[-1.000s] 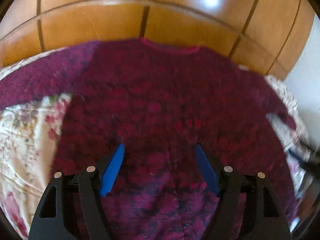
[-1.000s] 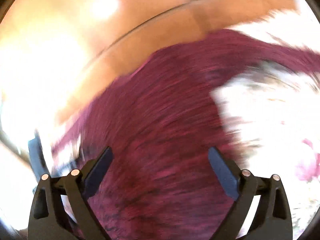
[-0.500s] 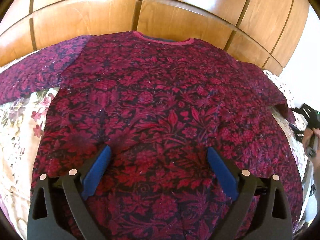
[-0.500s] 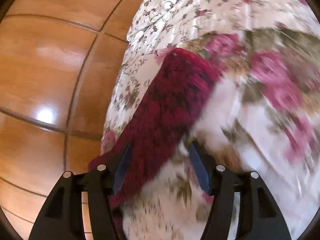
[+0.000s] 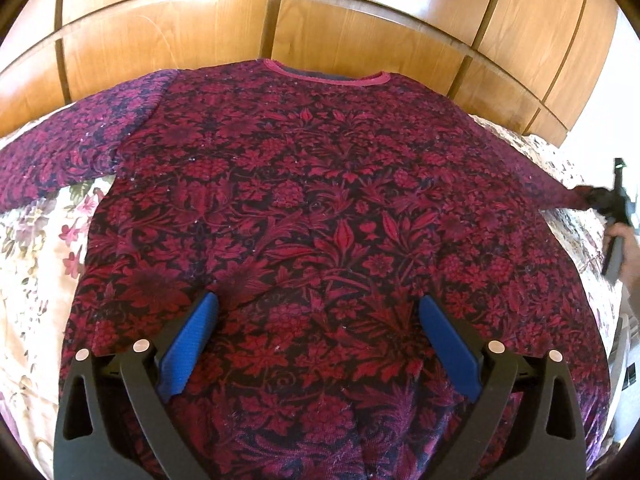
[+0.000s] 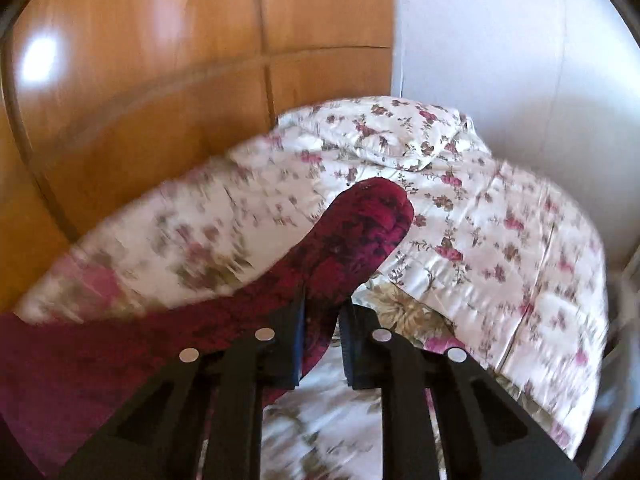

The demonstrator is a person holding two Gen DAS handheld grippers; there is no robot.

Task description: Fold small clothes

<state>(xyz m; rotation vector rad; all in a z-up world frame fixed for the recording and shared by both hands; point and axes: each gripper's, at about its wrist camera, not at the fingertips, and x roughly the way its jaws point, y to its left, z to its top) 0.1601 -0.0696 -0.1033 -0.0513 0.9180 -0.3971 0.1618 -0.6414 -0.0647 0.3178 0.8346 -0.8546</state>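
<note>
Two grippers, only one has cloth: your right gripper [image 6: 322, 316] is clamped on the end of the right sleeve [image 6: 360, 232], the cuff sticking out past the jaws. The left gripper [image 5: 318, 336] hangs above the lower middle of the sweater [image 5: 320, 208] with its jaws wide apart, holding nothing

The sweater lies flat, front up, on the flowered bedspread [image 6: 500, 240], neckline toward the wooden wall panels [image 5: 360, 12], left sleeve [image 5: 72, 148] spread out to the side

Risks as I see them:
- the body isn't pinned by anything. Pull the right sleeve across too fast and I'd expect the whole sweater to drag or bunch at the shoulder, so the fold line ends up crooked
- your grip is near the cuff only. The rest of the sleeve is long and loose, so it'll likely sag and land twisted or doubled under itself
- the bedspread is soft and looks slippery, which makes sliding more likely
- the fabric looks thick, so a shallow pinch could slip out mid-swing
- the right view is motion-blurred, so I can't tell how deep the cloth sits in the jaws

Suggest you bring the left gripper down to press the body first
</note>
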